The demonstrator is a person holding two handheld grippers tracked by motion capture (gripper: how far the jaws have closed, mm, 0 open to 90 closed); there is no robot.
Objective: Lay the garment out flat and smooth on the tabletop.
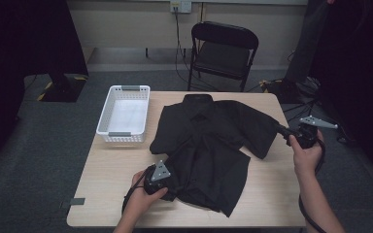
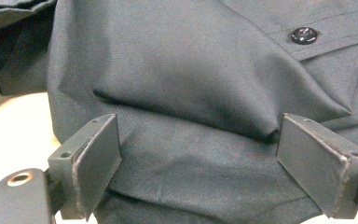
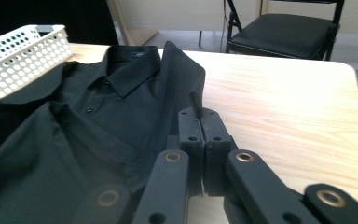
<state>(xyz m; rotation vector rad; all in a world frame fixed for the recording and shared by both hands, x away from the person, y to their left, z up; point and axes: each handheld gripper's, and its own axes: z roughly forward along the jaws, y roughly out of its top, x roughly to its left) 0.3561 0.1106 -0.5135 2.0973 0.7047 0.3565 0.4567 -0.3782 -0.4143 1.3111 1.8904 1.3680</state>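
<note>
A: Where does your shirt [image 1: 209, 145] lie?

B: It lies spread over the middle of the table [image 1: 272, 194], collar toward the far edge, hem toward the near edge; its lower left part is folded over itself.

A: And your grippers?

B: Your left gripper [image 2: 200, 158] stands wide open at the shirt's near-left fold, cloth bulging between the jaws, neither jaw clamped on it; your right gripper [image 3: 201, 128] is closed tight on the edge of the sleeve near the table's right edge.

A: The basket?

B: The white basket [image 1: 108, 112] sits by the far left corner, just beside the shirt; nothing lies in it.
</note>
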